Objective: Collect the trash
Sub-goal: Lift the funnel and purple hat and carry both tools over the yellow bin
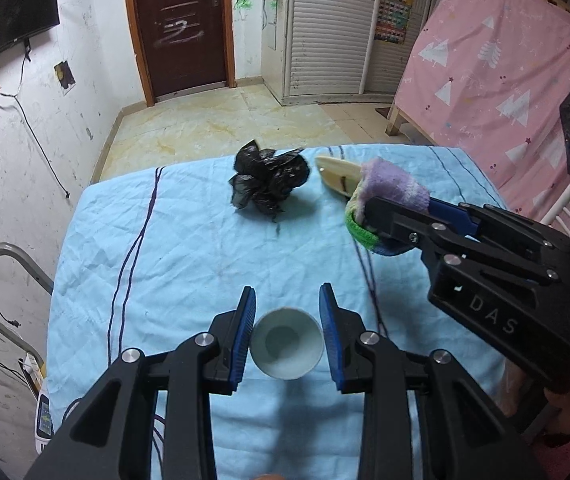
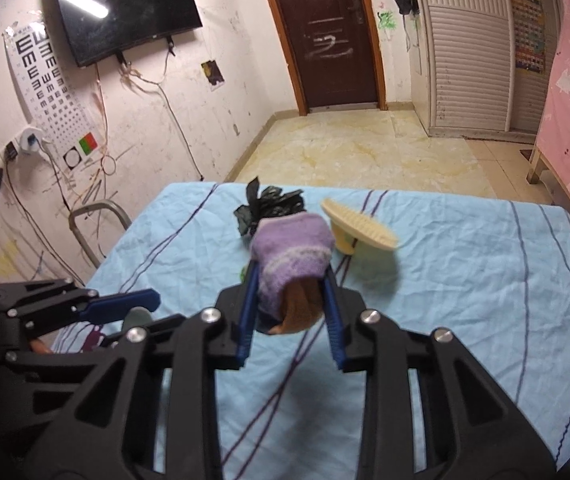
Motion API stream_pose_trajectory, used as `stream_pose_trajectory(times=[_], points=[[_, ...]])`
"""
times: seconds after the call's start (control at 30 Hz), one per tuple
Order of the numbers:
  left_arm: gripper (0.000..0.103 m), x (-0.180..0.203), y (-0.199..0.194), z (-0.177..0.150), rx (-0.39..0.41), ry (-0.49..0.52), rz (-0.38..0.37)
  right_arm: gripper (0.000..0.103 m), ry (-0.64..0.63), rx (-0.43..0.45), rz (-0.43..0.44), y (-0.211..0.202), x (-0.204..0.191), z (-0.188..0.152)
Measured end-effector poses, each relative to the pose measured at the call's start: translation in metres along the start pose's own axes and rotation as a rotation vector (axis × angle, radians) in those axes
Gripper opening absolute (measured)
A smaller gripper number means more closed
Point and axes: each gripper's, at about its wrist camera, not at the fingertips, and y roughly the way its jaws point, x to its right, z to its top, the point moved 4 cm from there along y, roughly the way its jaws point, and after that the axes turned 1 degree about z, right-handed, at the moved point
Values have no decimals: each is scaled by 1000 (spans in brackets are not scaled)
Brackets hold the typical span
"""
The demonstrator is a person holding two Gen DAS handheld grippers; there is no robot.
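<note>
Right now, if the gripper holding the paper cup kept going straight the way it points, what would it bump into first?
Probably the blue cloth on the table; the left gripper points down at it. The black bag lies farther ahead, though depth is unclear.

The sock [image 2: 291, 264] hides much of the black bag [image 2: 269, 202] in the right view, the left gripper [image 2: 125, 308] covers its cup there, and the TV [image 1: 5, 12] is cropped.

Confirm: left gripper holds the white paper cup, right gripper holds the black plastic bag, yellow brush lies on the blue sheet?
Not quite. The right gripper holds a purple sock, not the black plastic bag, which lies free on the blue sheet, per the right wrist view. Rest stands.
</note>
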Motion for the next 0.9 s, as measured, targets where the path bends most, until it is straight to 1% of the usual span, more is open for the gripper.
stream_pose_trajectory(times=[0.3, 0.73, 0.9], points=[[24, 51, -14, 2, 19, 80, 3, 29, 65, 80, -23, -49, 42, -11], [24, 117, -23, 7, 38, 182, -5, 29, 144, 157, -62, -98, 93, -27], [24, 134, -22, 10, 39, 205, -6, 29, 179, 178, -81, -115, 113, -36]])
